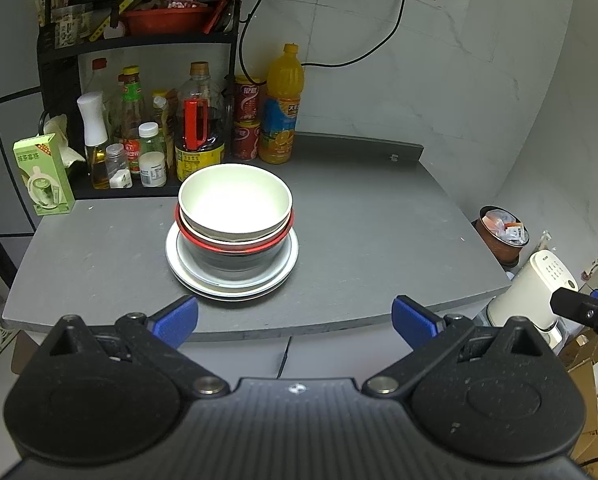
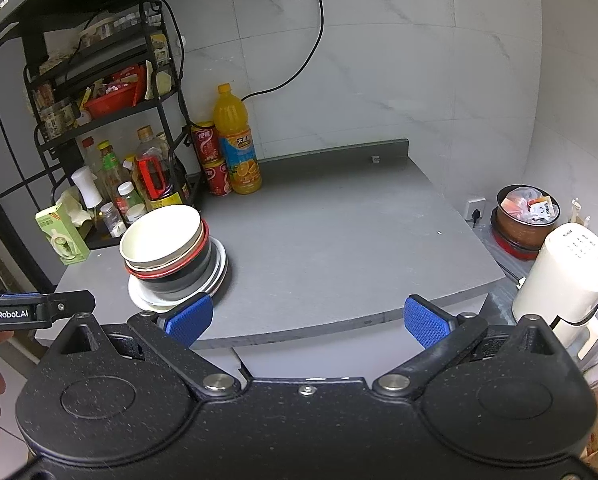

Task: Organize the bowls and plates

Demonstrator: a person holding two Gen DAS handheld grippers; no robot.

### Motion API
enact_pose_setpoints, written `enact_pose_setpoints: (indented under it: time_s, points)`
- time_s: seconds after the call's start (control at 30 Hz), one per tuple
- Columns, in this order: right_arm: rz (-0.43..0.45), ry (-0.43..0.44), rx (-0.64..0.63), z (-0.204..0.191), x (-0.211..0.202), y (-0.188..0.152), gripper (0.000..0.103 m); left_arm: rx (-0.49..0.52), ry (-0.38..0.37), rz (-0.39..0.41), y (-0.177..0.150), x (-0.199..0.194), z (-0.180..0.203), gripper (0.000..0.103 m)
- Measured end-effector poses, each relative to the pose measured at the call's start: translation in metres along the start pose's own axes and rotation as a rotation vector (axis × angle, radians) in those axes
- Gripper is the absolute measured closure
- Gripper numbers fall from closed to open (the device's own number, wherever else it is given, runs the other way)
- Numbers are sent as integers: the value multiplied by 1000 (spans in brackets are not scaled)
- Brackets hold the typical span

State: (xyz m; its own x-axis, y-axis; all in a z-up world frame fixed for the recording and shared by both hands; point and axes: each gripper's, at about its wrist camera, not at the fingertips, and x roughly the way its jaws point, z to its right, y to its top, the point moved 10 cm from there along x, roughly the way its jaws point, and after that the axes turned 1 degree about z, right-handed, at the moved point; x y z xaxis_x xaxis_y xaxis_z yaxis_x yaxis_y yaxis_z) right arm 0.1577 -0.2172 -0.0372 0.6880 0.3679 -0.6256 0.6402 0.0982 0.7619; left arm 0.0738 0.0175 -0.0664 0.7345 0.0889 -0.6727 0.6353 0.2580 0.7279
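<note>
Stack: white bowl (image 1: pixel 235 200) nested in a red-rimmed dark bowl (image 1: pixel 235 254), both sitting on stacked white plates (image 1: pixel 232 280); the whole pile stands upright on the grey worktop (image 1: pixel 379 240), just in front of the condiment bottles.

Direction from my left fingers (image 1: pixel 295 320): the stack lies straight ahead and slightly left of my centre line, apart from both pads, no contact.

Direction from my right fingers (image 2: pixel 306 320): the stack sits ahead and well to the left, its plate rim just beyond my left pad in this view; I judge no contact.

Nearer hand: my left, as I judge it, since it faces the stack squarely.

Axis: the pile is round, so no long axis; any rim approach serves equally.

Fingers, left: spread wide, holding nothing.

Fingers, right: spread wide, holding nothing.

Task state: dishes look nested by size already; I judge little is left, if anything.

Writing, legible: "GenRobot.AI" on the other gripper's side (image 2: pixel 7 314).

Writing, partly legible: Chinese characters on the orange juice bottle (image 1: pixel 282 108) behind the stack, on the red cans (image 1: pixel 246 120) beside it, and on the green carton (image 1: pixel 45 178) left of the stack; I cannot read them surely.
</note>
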Motion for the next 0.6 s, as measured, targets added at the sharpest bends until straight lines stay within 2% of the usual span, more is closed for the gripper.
enact_pose_setpoints:
  time_s: [0.6]
  points:
    - [-11,-4,1,2,5,0,0,-12,-3,-12,2,5,-1,1]
